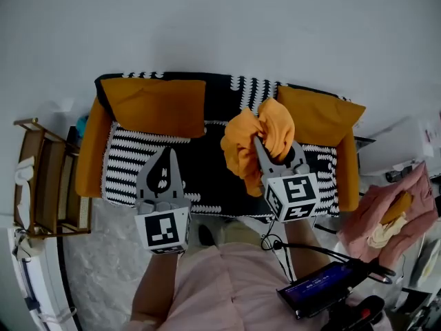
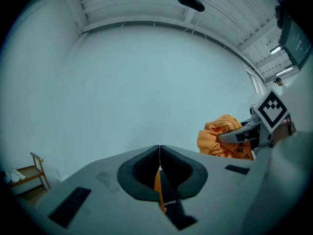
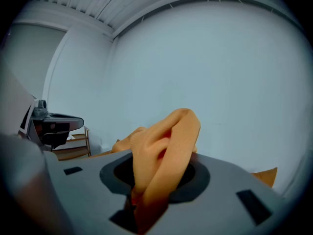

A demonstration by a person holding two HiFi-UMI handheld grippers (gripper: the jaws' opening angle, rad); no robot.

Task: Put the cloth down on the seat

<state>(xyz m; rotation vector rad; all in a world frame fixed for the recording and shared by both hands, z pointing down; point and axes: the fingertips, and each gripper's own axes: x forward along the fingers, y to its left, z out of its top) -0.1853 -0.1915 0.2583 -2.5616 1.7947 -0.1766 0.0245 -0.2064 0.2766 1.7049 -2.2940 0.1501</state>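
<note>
Over the black-and-white seat (image 1: 207, 174), the right gripper (image 1: 262, 145) is pinching the bunched-up orange cloth (image 1: 242, 142), holding it up, not set down yet. Left gripper (image 1: 165, 154) is pressed together with nothing in it. Only the head view catches the pink bundle (image 1: 372, 219) off to the right, something yellow (image 1: 397, 207) tucked inside. The gripper views mostly get wall and the wooden shelf (image 2: 27, 174).

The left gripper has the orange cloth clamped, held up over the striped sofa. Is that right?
No, the right gripper holds it: the right gripper view shows the orange cloth pinched between its jaws. It is held up over the striped sofa.
</note>
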